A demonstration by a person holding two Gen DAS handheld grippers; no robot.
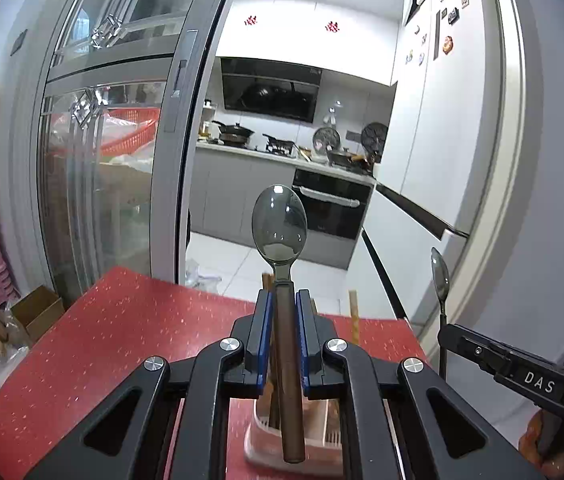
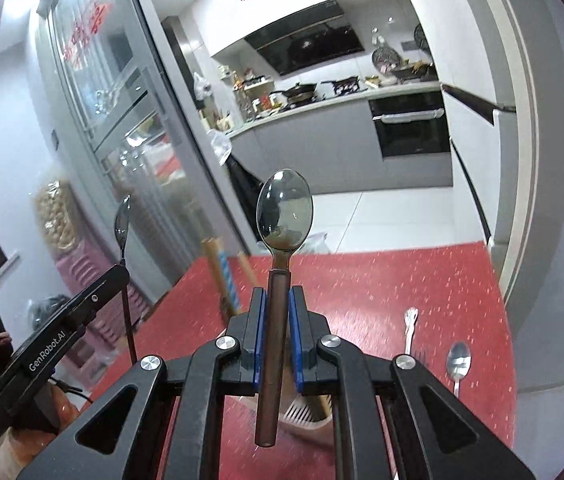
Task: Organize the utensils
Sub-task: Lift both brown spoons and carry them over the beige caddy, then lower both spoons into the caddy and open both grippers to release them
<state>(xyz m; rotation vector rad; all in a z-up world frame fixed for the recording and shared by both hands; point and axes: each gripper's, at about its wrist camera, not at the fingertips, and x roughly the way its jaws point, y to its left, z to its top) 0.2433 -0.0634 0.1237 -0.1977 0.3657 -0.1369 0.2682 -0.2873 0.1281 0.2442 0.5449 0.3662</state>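
My left gripper [image 1: 282,300] is shut on a brown-handled spoon [image 1: 280,224], held upright with its bowl up, above a pink utensil holder [image 1: 258,446] on the red table [image 1: 122,332]. My right gripper [image 2: 274,296] is shut on a like brown-handled spoon [image 2: 285,208], also upright, over the same holder [image 2: 305,426]. Each gripper shows in the other's view: the right one with its spoon [image 1: 440,276] at the right edge, the left one with its spoon [image 2: 122,224] at the left. Wooden chopsticks [image 2: 222,276] stand in the holder.
A silver fork [image 2: 410,326] and a silver spoon [image 2: 458,362] lie on the red table at the right. A glass sliding door [image 1: 102,160] stands left, with the kitchen counter [image 1: 282,156] and oven beyond. A cardboard box [image 1: 38,308] sits on the floor left.
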